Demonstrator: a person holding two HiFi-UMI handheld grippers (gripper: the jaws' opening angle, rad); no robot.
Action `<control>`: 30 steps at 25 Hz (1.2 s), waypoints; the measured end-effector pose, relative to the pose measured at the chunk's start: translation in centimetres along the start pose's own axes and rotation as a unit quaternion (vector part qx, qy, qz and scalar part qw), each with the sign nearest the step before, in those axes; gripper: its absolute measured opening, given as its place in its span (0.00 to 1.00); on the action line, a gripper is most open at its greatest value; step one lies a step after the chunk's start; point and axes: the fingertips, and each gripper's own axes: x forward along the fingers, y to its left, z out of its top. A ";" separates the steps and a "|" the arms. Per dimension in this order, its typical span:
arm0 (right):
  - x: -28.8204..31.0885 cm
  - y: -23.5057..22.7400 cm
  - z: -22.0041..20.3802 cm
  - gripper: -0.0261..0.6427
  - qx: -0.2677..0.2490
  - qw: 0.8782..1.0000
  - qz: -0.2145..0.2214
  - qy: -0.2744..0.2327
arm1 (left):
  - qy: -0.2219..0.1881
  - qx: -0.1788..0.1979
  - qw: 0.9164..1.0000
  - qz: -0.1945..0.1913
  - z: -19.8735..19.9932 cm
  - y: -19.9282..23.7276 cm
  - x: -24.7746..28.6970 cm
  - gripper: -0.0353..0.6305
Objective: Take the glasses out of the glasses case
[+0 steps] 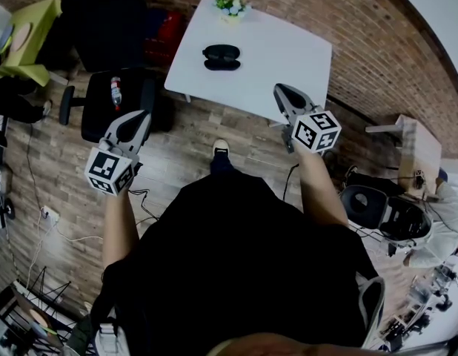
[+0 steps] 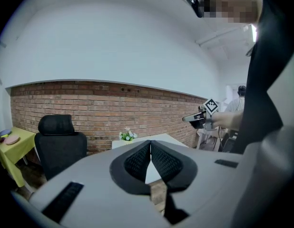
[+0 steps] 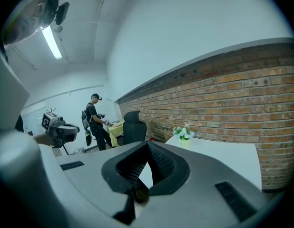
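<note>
A black glasses case point(image 1: 221, 57) lies on the white table point(image 1: 288, 58), left of its middle, and looks closed. No glasses show. Both grippers hang in the air short of the table's near edge, over the floor. My left gripper point(image 1: 142, 117) is shut and empty, well to the left of the table. The right gripper point(image 1: 281, 91) is also shut and empty, just before the table's near right edge. In the left gripper view the pads point(image 2: 137, 160) meet at the tip; the case is hidden there. The right gripper view shows its pads point(image 3: 161, 163) touching too.
A small pot of flowers point(image 1: 232, 4) stands at the table's far edge. A black office chair point(image 1: 103, 21) and a black seat holding a bottle point(image 1: 115, 93) stand to the table's left. A yellow-green table point(image 1: 29, 35) is at far left. Another person point(image 3: 95, 122) stands beyond.
</note>
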 end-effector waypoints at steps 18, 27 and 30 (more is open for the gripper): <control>3.9 -4.3 -0.4 0.06 0.017 1.000 0.016 0.019 | 0.004 -0.011 1.000 0.016 0.4 2.2 4.5 0.07; 5.8 -6.7 0.6 0.06 0.020 0.999 0.025 0.025 | 0.006 -0.011 1.000 0.024 1.3 3.4 7.0 0.07; 6.5 -7.4 1.1 0.06 0.020 0.999 0.029 0.023 | 0.013 -0.015 0.999 0.030 1.5 3.8 7.7 0.07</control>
